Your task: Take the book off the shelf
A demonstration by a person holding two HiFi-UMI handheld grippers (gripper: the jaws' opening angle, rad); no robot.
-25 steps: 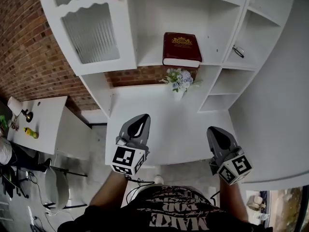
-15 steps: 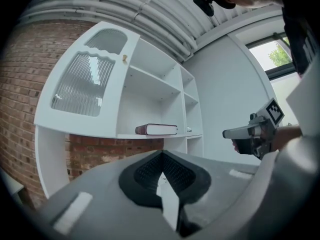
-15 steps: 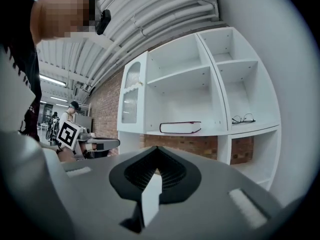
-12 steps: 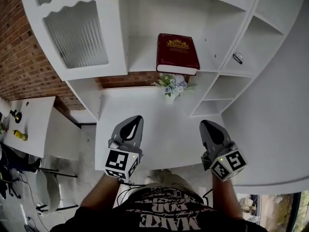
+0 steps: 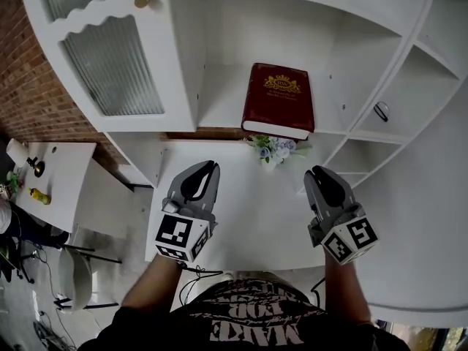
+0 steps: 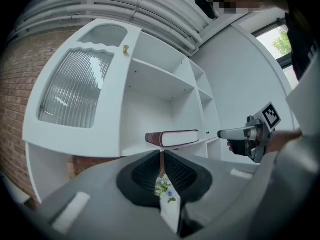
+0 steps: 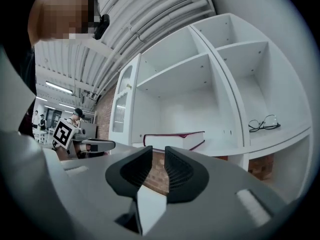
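Observation:
A dark red book (image 5: 278, 99) with a gold crest lies flat on the middle shelf (image 5: 219, 104) of a white cabinet. It also shows edge-on in the left gripper view (image 6: 175, 138) and in the right gripper view (image 7: 172, 139). My left gripper (image 5: 199, 175) is held below and to the left of the book, its jaws shut with nothing between them (image 6: 161, 154). My right gripper (image 5: 322, 180) is held below and to the right of the book, a narrow empty gap between its jaws (image 7: 158, 149). Neither gripper touches the book.
A small vase of flowers (image 5: 275, 151) stands on the white desk top (image 5: 241, 210) under the book's shelf. A pair of glasses (image 5: 381, 111) lies in the right-hand compartment. A ribbed-glass cabinet door (image 5: 110, 64) stands at the left. A low white table (image 5: 55, 185) is further left.
Both grippers have risen and come closer to the shelf. The book looks larger and nearer in the head view. The grippers hold nothing, as before.

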